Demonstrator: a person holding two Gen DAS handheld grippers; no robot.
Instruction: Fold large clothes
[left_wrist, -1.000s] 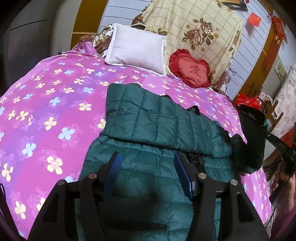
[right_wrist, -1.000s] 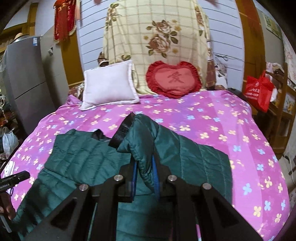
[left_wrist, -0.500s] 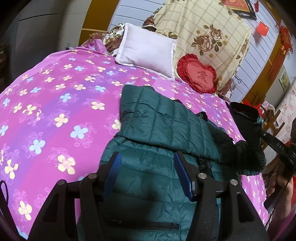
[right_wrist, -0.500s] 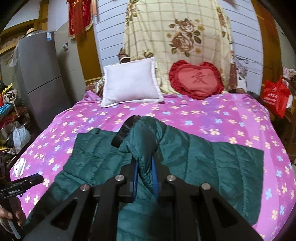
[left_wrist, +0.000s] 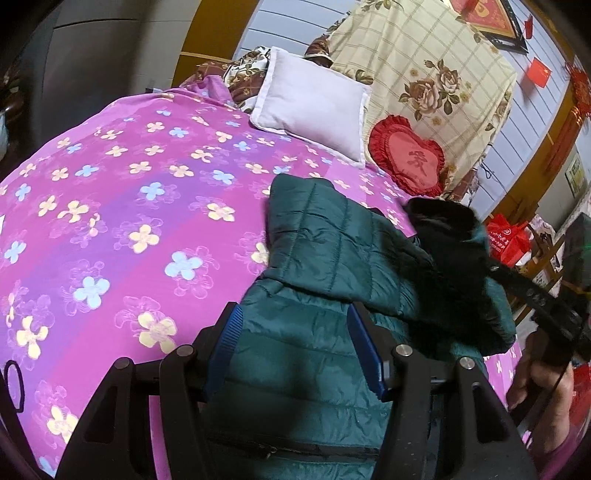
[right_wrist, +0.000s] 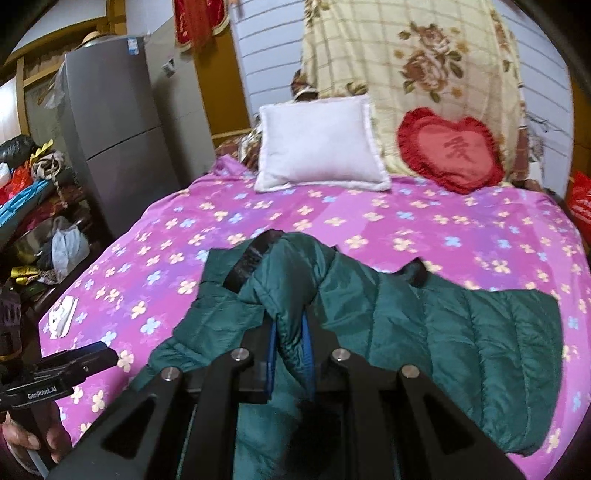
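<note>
A dark green quilted jacket (left_wrist: 325, 251) (right_wrist: 461, 332) lies spread on the pink flowered bedspread (left_wrist: 110, 221) (right_wrist: 406, 221). My right gripper (right_wrist: 290, 343) is shut on a raised fold of the jacket's edge, and the black lining (right_wrist: 251, 262) shows above the pads. In the left wrist view that gripper (left_wrist: 539, 302) comes in from the right, with the lifted black-lined part (left_wrist: 450, 240) hanging over the jacket. My left gripper (left_wrist: 295, 336) hovers over the jacket's near part, its blue pads apart and nothing pinched. It also shows in the right wrist view as the left gripper (right_wrist: 70, 365).
A white pillow (right_wrist: 317, 144) and a red heart cushion (right_wrist: 450, 151) lean on a flowered cloth (right_wrist: 424, 55) at the bed's head. A grey fridge (right_wrist: 110, 129) and piled clutter (right_wrist: 37, 192) stand left of the bed. A red bag (left_wrist: 506, 236) is on the right. A hand (left_wrist: 535, 391) holds the right gripper.
My right gripper has carried the pinched fold leftwards over the jacket. The left gripper has shifted slightly sideways over the jacket's near part, its jaws unchanged.
</note>
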